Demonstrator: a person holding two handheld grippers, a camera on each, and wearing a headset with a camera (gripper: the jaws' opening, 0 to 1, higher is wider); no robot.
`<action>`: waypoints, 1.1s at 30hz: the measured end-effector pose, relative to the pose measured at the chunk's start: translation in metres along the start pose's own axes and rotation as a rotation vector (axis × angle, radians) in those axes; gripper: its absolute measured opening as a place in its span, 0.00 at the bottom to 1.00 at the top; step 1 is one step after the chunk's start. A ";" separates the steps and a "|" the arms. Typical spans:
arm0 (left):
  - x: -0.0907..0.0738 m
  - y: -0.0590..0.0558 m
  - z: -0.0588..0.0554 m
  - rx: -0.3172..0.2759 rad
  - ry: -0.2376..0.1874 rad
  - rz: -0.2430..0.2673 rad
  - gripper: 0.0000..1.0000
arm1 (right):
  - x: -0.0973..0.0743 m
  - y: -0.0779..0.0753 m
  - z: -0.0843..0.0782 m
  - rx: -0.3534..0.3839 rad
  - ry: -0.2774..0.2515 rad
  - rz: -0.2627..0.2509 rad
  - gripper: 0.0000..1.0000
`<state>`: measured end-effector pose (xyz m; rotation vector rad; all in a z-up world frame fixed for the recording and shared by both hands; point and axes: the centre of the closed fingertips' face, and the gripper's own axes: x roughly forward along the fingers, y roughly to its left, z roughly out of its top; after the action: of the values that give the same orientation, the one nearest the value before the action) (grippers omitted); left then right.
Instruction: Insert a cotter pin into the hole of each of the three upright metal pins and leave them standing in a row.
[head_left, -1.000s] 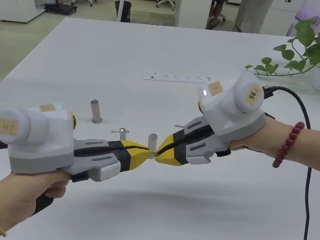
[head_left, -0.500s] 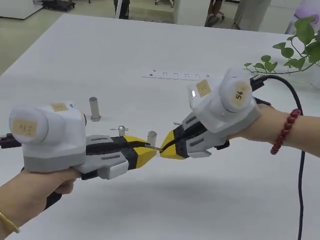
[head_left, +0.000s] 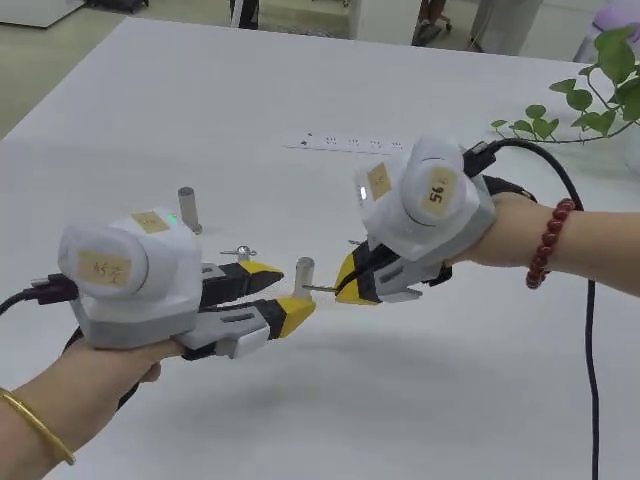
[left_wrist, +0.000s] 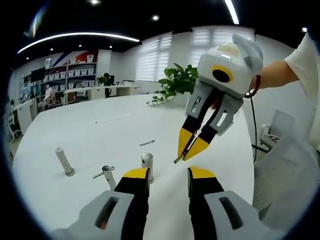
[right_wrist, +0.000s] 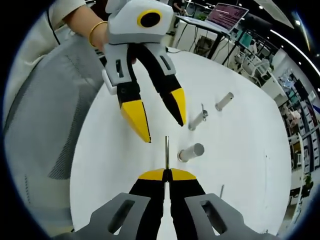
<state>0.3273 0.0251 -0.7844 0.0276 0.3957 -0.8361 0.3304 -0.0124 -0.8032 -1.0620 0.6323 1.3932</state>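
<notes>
Three upright metal pins stand in a row on the white table. The far pin (head_left: 186, 210) is bare. A cotter pin sits through the middle pin (head_left: 243, 257). The near pin (head_left: 304, 272) is bare too. My right gripper (head_left: 343, 288) is shut on a cotter pin (head_left: 318, 289) that points left at the near pin's side. In the right gripper view the cotter pin (right_wrist: 166, 151) sticks straight out past the shut tips (right_wrist: 167, 173), just left of the near pin (right_wrist: 191, 151). My left gripper (head_left: 293, 288) is open beside that pin, holding nothing (left_wrist: 168, 175).
A loose cotter pin (left_wrist: 147, 143) lies on the table behind the row. A white power strip (head_left: 350, 146) lies further back. A green plant (head_left: 590, 100) stands at the far right. The right gripper's black cable (head_left: 590, 330) trails over the table.
My left gripper has opened and drawn back to the left from where both tips met. The right gripper keeps the cotter pin and has lifted slightly.
</notes>
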 end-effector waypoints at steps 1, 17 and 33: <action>0.001 0.002 -0.001 0.000 0.005 0.008 0.29 | 0.001 -0.002 -0.003 0.001 0.018 -0.004 0.03; 0.029 0.029 -0.021 -0.019 0.053 0.110 0.27 | 0.014 -0.028 -0.033 0.027 0.144 -0.042 0.03; 0.052 0.035 -0.024 -0.014 0.050 0.149 0.22 | 0.025 -0.043 -0.041 0.047 0.175 -0.048 0.03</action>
<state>0.3762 0.0159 -0.8295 0.0644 0.4406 -0.6864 0.3845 -0.0303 -0.8329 -1.1622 0.7589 1.2467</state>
